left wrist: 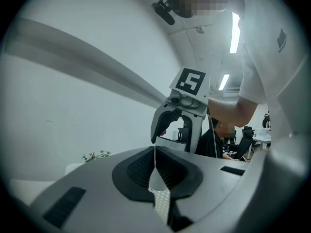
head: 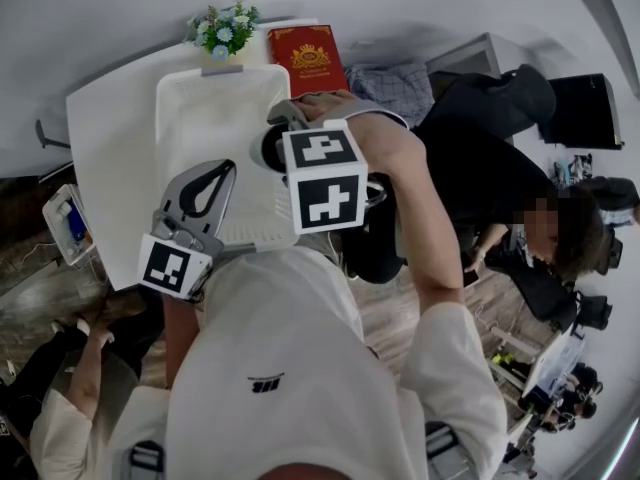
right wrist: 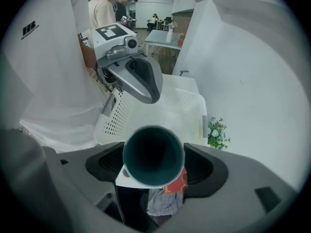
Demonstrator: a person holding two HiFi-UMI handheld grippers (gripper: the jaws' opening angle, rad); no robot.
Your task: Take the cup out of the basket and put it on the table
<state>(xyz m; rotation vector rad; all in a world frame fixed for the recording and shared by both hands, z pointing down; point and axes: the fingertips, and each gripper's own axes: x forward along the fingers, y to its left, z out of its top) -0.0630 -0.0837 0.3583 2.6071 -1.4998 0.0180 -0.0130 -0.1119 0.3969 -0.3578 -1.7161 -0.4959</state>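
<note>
A white perforated basket (head: 215,118) stands on the white table (head: 105,148). My right gripper (head: 276,140) is shut on the cup (right wrist: 153,155), a grey cup with a dark teal inside, its mouth turned toward the right gripper's camera. In the head view the cup (head: 267,149) hangs over the basket's right side. My left gripper (left wrist: 156,178) is shut on the basket's near wall (left wrist: 162,204), a thin perforated strip between the pads. It sits at the basket's front edge (head: 205,196).
A red book (head: 307,56) and a small pot of flowers (head: 223,30) stand behind the basket. Checked cloth (head: 396,88) lies at the table's right. A white tray (head: 66,224) hangs off the left edge. A seated person (head: 500,178) is on the right.
</note>
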